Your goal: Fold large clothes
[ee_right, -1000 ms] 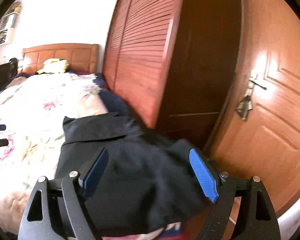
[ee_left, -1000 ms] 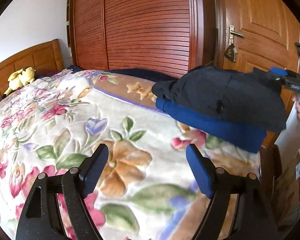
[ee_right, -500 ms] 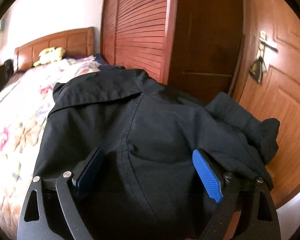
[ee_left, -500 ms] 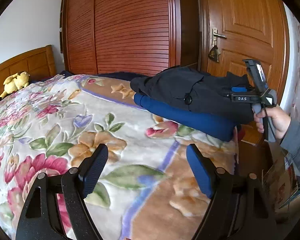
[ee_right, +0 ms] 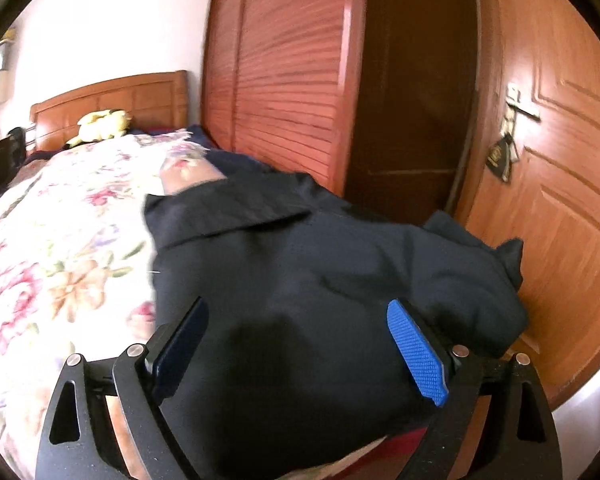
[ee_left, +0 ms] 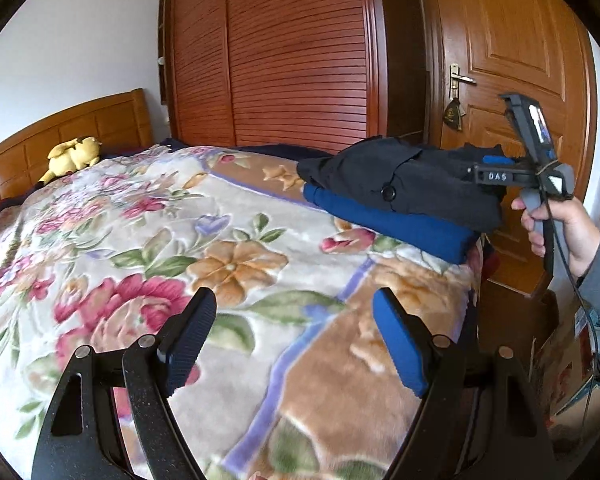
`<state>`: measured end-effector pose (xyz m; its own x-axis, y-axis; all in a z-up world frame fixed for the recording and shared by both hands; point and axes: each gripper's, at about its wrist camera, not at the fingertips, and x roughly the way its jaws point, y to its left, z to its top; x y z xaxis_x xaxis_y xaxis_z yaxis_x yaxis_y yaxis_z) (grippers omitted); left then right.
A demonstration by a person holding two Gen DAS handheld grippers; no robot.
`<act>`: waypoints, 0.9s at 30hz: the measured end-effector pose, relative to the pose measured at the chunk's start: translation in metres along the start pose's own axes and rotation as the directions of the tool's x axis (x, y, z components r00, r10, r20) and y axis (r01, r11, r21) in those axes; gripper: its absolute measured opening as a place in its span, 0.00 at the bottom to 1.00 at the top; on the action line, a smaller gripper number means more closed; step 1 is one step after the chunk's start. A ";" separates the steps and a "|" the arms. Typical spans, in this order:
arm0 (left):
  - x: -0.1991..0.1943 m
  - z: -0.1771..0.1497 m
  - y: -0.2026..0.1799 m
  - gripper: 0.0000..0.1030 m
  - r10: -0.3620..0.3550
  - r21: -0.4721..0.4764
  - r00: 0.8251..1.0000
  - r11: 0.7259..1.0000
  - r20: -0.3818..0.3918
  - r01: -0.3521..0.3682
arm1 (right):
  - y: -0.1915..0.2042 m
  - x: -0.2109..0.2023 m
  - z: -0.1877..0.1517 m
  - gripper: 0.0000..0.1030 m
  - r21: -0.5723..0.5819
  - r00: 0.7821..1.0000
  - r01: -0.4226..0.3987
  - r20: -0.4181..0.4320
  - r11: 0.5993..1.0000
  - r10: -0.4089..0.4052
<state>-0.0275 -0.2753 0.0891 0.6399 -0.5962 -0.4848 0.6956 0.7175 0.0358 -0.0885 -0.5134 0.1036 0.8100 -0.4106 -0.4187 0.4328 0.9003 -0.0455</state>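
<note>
Black garment (ee_left: 404, 184): folded, dark fabric with a flap and one round button on its near side; lies on top of a folded blue garment at the foot-end corner of the bed, close to the door.
Blue garment (ee_left: 392, 224): folded thick, directly under the black one; its long rolled edge shows below the black fabric.
Same black garment, right wrist view (ee_right: 332, 280): fills the lower middle of the picture, a collar-like fold at its far edge, a loose lump of cloth at its right end toward the door.
Right gripper (ee_right: 296, 344): jaws wide and opening; the black fabric lies below and between the two blue pads, neither pad visibly pressing on it. From the left wrist view the tool (ee_left: 496, 174) sits level at the garment's door-side end.
Right hand (ee_left: 560, 228): wrapped round the grey handle, grey sleeve at the wrist, a cable hanging down.
Left gripper (ee_left: 292, 340): jaws wide apart, nothing between them; held over bare blanket, well apart from the stack.
Blanket (ee_left: 148, 248): plush, floral, covers the bed.
Plush toy (ee_left: 74, 154): yellow, lying at the wooden headboard (ee_left: 32, 148).
Wardrobe (ee_left: 292, 60): slatted reddish-brown doors beyond the bed.
Room door (ee_left: 512, 60): panelled wood, metal handle, a dark tag hanging beneath it.
</note>
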 end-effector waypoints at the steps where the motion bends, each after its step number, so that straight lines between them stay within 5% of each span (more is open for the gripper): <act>1: -0.005 -0.002 0.002 0.79 0.009 0.002 1.000 1.000 0.003 -0.009 | 0.004 -0.008 0.000 0.89 0.001 1.000 -0.021 0.011 1.000 0.021; 9: -0.042 -0.024 0.028 0.79 0.103 -0.042 0.995 0.994 0.012 -0.103 | 0.076 -0.052 -0.007 0.93 -0.020 0.986 -0.164 0.035 0.986 0.164; 16: -0.067 -0.048 0.078 0.79 0.224 -0.106 0.975 0.969 0.013 -0.221 | 0.162 -0.060 -0.026 0.93 -0.061 0.950 -0.312 0.007 0.948 0.313; 27: -0.093 -0.103 0.173 0.79 0.465 -0.177 0.884 0.867 -0.049 -0.466 | 0.290 -0.064 -0.046 0.93 -0.137 0.860 -0.501 0.031 0.854 0.510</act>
<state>-0.0003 -0.0586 0.0505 0.8733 -0.1758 -0.4545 0.2470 0.9636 0.1019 -0.0336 -0.2192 0.0754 0.9293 0.1012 -0.3553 -0.0905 0.9948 0.0468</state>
